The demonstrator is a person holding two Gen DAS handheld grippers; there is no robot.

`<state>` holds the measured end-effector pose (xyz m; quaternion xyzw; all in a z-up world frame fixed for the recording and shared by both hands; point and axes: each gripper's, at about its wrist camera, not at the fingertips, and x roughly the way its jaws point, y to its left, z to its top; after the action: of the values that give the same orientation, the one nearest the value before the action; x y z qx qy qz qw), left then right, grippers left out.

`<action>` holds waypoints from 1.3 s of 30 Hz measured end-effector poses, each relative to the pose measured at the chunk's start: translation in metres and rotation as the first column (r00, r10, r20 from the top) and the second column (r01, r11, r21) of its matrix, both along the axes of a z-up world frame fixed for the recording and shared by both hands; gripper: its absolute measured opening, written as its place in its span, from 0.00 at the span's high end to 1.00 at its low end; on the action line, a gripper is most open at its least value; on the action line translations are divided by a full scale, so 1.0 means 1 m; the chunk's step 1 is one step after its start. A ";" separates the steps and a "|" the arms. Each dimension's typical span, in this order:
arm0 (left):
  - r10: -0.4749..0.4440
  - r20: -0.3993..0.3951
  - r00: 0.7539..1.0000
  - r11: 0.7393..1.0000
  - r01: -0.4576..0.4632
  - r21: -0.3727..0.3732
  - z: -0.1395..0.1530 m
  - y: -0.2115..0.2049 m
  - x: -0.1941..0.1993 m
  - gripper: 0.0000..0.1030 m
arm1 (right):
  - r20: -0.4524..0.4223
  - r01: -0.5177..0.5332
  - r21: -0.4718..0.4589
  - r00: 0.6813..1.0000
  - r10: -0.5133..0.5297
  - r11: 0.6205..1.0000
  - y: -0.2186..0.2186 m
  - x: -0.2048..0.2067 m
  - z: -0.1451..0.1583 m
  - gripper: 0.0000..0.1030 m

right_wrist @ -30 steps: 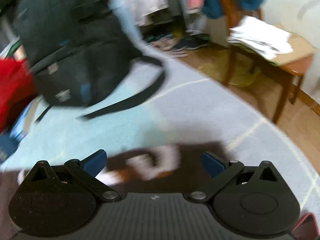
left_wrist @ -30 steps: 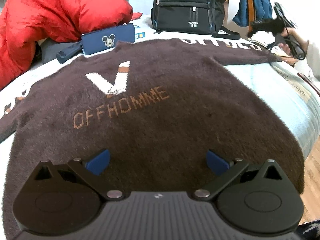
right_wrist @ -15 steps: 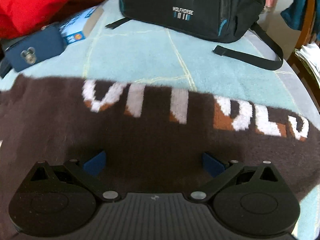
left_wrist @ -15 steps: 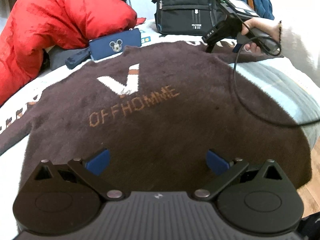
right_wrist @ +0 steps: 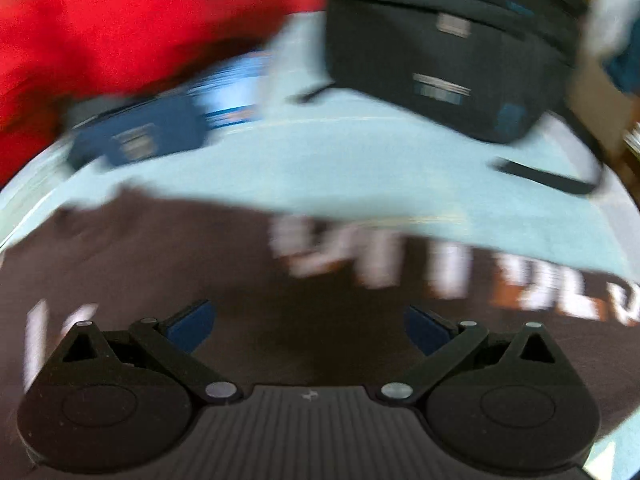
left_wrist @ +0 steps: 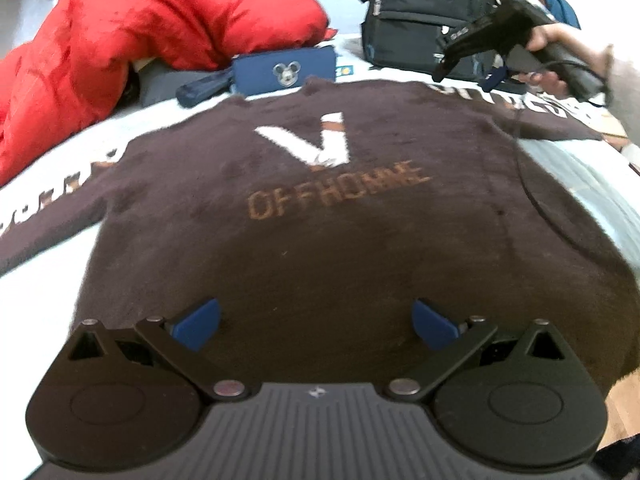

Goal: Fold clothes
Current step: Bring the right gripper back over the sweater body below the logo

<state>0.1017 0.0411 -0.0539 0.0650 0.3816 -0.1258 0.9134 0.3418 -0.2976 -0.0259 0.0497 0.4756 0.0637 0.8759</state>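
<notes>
Left wrist — sweater point(left_wrist: 320, 240) flat, unfolded

Black left hand-held gripper point(left_wrist: 316, 326), blue fingertips point(left_wrist: 196, 324), silver pivot screws, ribbed grey body

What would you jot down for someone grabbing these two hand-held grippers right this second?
Left gripper: open, empty, over the sweater's lower body.
Right gripper: open, empty, over the sleeve with white lettering, near the backpack.
Brown sweater: spread flat on the bed, front up, both sleeves out sideways.
Done: laid out, no fold visible.
Left: fold sleeves in, then the body. The right view is blurred, so check it yourself.
</notes>
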 end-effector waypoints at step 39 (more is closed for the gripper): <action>-0.047 -0.146 0.988 0.996 0.059 0.074 0.002 0.084 -0.060 0.01 | 0.122 -0.537 -0.029 0.835 0.537 0.843 0.105 -0.257 -0.030 0.00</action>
<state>0.0415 0.1253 -0.0522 0.1013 0.4495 -0.1395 0.8765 0.0853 -0.1922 -0.0557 -0.0870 0.4143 0.3112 0.8509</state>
